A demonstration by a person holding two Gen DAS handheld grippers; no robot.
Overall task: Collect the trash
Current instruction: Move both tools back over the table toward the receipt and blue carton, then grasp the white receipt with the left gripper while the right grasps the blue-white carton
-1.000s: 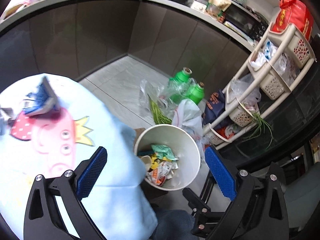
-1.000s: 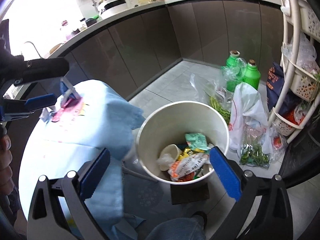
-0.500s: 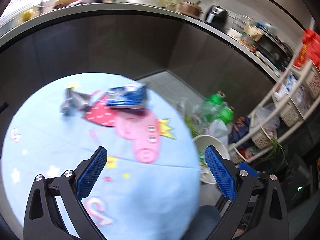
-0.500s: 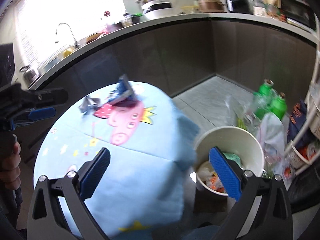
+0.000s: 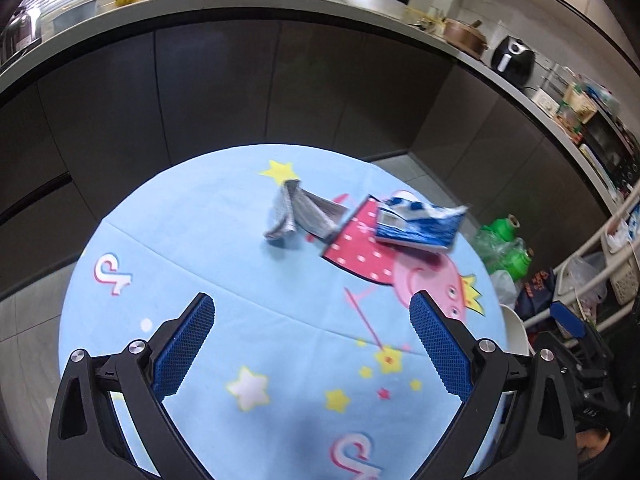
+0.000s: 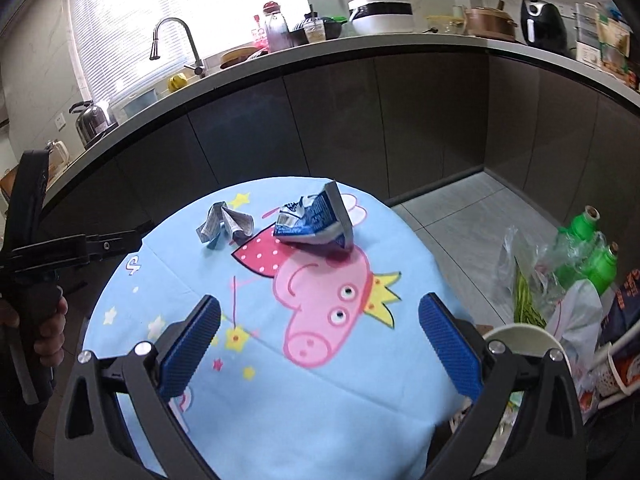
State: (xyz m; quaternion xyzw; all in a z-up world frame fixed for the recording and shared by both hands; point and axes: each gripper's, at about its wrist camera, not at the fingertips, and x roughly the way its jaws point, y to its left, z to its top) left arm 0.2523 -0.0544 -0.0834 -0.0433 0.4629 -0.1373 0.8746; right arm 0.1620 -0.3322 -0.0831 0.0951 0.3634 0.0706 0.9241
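Observation:
Two pieces of trash lie at the far side of a round table under a light blue cartoon cloth (image 5: 248,280) (image 6: 280,380). One is a crumpled grey paper (image 5: 298,212) (image 6: 224,226). To its right lies a torn blue and white wrapper (image 5: 418,224) (image 6: 316,222). My left gripper (image 5: 312,344) hovers open over the near half of the table, empty. My right gripper (image 6: 320,344) is open and empty too, over the pink pig print. A white trash bin (image 6: 520,340) (image 5: 514,332) stands on the floor to the right of the table, only its rim showing.
Dark cabinets under a curved counter (image 6: 360,44) ring the table. Green bottles (image 6: 588,252) and plastic bags (image 6: 576,320) sit on the floor beside the bin. A white basket rack (image 5: 600,256) is at far right. A hand (image 6: 48,328) holds the left gripper's handle.
Both grippers have swung left and up from over the bin to over the table. The paper and the wrapper now lie ahead of the fingers. Both stay open.

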